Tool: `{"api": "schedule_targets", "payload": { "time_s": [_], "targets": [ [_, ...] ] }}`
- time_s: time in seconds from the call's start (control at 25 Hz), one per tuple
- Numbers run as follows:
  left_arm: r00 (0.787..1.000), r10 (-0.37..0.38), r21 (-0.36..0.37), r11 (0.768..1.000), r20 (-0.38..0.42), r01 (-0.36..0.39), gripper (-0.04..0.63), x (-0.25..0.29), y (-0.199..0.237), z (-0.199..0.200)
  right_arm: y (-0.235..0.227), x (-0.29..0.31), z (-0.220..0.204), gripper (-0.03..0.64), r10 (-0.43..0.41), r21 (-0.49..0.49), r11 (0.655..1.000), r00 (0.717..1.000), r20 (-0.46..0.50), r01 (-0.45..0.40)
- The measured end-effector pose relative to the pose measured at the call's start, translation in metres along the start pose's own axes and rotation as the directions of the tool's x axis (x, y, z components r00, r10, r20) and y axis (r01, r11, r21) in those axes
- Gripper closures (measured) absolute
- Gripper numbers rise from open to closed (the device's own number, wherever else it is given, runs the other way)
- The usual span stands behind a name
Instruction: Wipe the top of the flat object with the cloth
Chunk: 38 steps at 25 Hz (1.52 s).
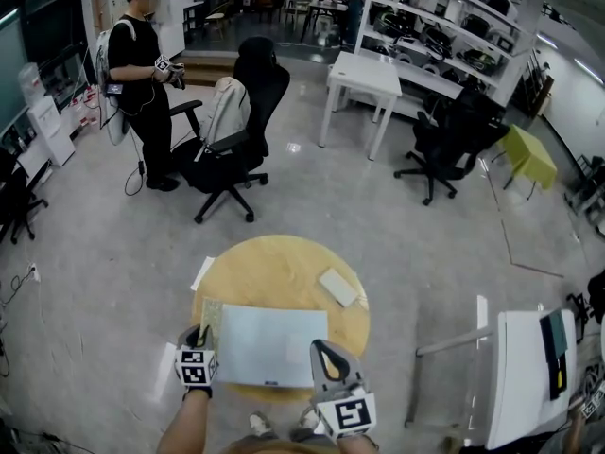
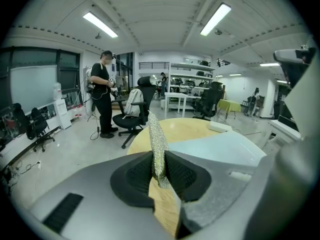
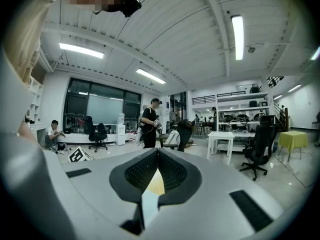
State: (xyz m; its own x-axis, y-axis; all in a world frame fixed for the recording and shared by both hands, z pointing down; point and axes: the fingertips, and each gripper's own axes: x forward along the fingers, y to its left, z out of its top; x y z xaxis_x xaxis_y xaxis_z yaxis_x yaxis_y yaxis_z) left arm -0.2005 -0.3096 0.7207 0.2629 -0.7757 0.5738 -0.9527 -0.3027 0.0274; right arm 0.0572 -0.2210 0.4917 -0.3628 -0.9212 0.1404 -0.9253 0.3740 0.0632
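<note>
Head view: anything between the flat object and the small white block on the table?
Nothing; in the head view only a bare strip of the wooden table separates the flat object from the white block.

A round wooden table (image 1: 284,263) stood on a pale grey, glossy floor (image 1: 95,253). Beyond the table was 1 black office chair (image 1: 248,130) draped with a pale jacket (image 1: 227,107). Beyond the table to the left stood a person in black (image 1: 142,74). Beyond the table to the right were a white desk (image 1: 364,78), a 2nd black chair (image 1: 444,145), white shelving (image 1: 444,36) and a yellow-green table (image 1: 527,154). Strip lights (image 2: 100,24) ran overhead.
</note>
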Motion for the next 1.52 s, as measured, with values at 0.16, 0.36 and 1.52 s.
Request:
{"api": "schedule_targets", "payload": {
  "time_s": [0.16,0.36,1.52],
  "targets": [
    [1.000,0.012,-0.011,1.000,0.016,-0.011,0.535,-0.003,-0.008,-0.007,-0.005,-0.010,-0.008,0.616,0.007,-0.010,1.000,1.000,0.012,-0.007],
    [0.998,-0.006,-0.008,1.000,0.068,0.006,0.535,-0.020,-0.026,0.008,-0.004,-0.019,-0.004,0.615,0.017,-0.013,1.000,0.999,0.031,-0.017],
    [0.795,-0.173,0.036,0.982,0.582,0.187,0.535,-0.238,-0.145,0.153,-0.043,-0.091,0.035,0.615,0.006,-0.009,1.000,0.991,0.131,-0.005]
  ]
}}
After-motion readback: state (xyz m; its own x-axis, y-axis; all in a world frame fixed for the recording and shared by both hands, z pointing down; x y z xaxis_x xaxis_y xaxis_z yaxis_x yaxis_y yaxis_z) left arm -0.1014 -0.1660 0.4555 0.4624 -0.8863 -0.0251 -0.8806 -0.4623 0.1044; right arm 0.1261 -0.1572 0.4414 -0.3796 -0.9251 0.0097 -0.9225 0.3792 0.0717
